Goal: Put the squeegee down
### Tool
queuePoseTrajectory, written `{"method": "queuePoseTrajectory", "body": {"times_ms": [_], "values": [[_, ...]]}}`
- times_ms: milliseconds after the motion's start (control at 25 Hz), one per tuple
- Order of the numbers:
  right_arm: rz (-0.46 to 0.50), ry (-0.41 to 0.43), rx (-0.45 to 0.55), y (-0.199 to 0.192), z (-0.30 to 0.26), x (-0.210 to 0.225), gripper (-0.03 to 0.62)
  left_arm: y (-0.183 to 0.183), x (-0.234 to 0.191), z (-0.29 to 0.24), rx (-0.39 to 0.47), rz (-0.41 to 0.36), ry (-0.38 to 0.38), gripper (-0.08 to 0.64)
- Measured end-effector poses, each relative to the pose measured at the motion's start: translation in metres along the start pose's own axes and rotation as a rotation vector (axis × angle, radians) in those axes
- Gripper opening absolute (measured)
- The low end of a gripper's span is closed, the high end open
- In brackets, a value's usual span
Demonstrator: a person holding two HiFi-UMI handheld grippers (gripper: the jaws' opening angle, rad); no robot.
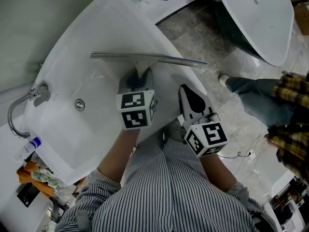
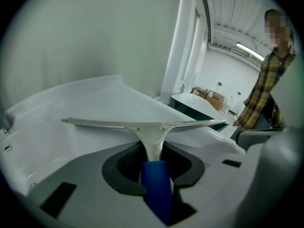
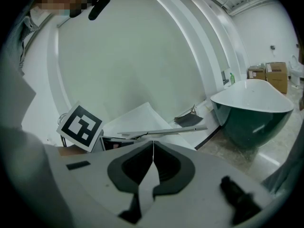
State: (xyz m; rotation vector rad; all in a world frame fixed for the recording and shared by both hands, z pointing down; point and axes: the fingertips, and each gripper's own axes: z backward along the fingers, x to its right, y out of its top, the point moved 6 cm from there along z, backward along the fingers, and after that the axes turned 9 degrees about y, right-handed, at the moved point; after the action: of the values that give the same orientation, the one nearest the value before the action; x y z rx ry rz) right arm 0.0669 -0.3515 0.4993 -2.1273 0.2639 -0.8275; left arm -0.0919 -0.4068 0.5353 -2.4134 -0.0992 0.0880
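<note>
Item one, my left gripper [image 1: 137, 81] [image 2: 155, 161], centre-left of the head view: jaws closed partway onto the blue handle [image 2: 156, 186] of the squeegee [image 1: 145, 58] [image 2: 142, 126], dark pads on both sides of it, grip firm. Item two, the squeegee itself: held over the upper rim of the white basin [image 1: 63, 71]. Its handle runs back toward me and its metal neck points away toward the top of the frame. The blade's long axis lies crosswise, left to right, nearly level, with its right end a little lower in the head view. I cannot tell whether the blade rests on the basin or is just above it. Item three, my right gripper [image 1: 193, 103] [image 3: 153, 161], just right of centre: jaws brought together with only a thin seam between the pads, and nothing is in them. The blade shows beyond them in the right gripper view [image 3: 164, 131]. Hidden or cut off: in the head view my marker cubes cover most of both jaw pairs, and the blue handle is not visible there. The faucet [image 1: 21, 111] at the left edge shows only in part. A bathtub [image 1: 260, 18] [image 3: 251, 103] is cropped at the upper right. A bystander in a plaid shirt [image 1: 292, 112] [image 2: 266, 87] is cut by the right edge.
</note>
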Motion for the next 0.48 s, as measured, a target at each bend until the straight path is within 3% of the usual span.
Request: {"method": "queuePoseTrajectory", "body": {"times_ms": [480], "values": [[-0.014,0.017,0.002,-0.0029,0.0015,-0.0026,0.017,-0.0015,0.0022,0.0001,0.007,-0.040,0.040,0.115]]}}
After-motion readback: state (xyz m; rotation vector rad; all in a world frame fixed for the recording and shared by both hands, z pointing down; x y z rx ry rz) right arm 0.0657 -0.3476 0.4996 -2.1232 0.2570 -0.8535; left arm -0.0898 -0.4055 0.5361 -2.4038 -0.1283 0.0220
